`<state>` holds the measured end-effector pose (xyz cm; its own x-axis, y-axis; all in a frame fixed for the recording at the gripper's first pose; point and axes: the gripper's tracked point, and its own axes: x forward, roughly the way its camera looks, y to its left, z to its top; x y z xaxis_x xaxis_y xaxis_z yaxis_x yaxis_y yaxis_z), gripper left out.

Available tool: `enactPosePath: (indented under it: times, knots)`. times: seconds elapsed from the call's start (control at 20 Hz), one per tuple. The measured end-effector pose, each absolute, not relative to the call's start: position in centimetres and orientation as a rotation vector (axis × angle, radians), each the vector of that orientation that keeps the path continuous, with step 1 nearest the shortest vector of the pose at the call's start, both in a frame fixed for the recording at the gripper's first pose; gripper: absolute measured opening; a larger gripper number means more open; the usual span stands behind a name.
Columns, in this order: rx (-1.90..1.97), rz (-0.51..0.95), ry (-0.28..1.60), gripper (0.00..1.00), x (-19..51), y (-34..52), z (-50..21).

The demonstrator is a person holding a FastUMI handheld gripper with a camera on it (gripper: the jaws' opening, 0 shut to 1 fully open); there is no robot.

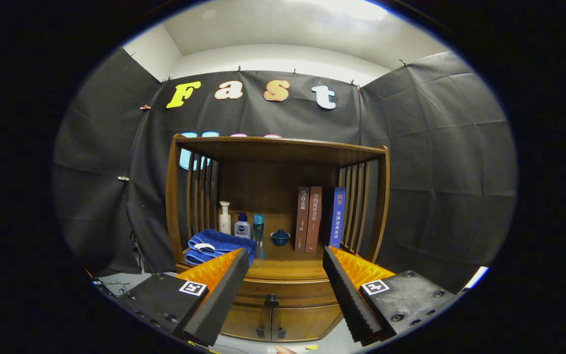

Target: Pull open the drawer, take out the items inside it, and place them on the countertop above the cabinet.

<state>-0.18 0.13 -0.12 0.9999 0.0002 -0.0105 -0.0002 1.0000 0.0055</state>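
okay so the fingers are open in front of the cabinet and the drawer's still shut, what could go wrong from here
1. The drawer knob is small and the gripper fingers stand wide open around it, apart from it; a slightly off-centre close could slip off.
2. The countertop already carries a blue towel, bottles, a small bowl and books, so placing items there may knock something over.

The wooden drawer (283,291) sits closed at lower centre, its dark knob (271,298) facing out, beneath the countertop (283,268) and above two cabinet doors (275,322).
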Motion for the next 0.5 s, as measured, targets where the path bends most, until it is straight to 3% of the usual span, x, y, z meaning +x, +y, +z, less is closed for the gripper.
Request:
enactPosePath:
  times: [0.5]
  knots:
    - [0.01,0.0,0.003,0.98,-0.25,0.1,0.16]
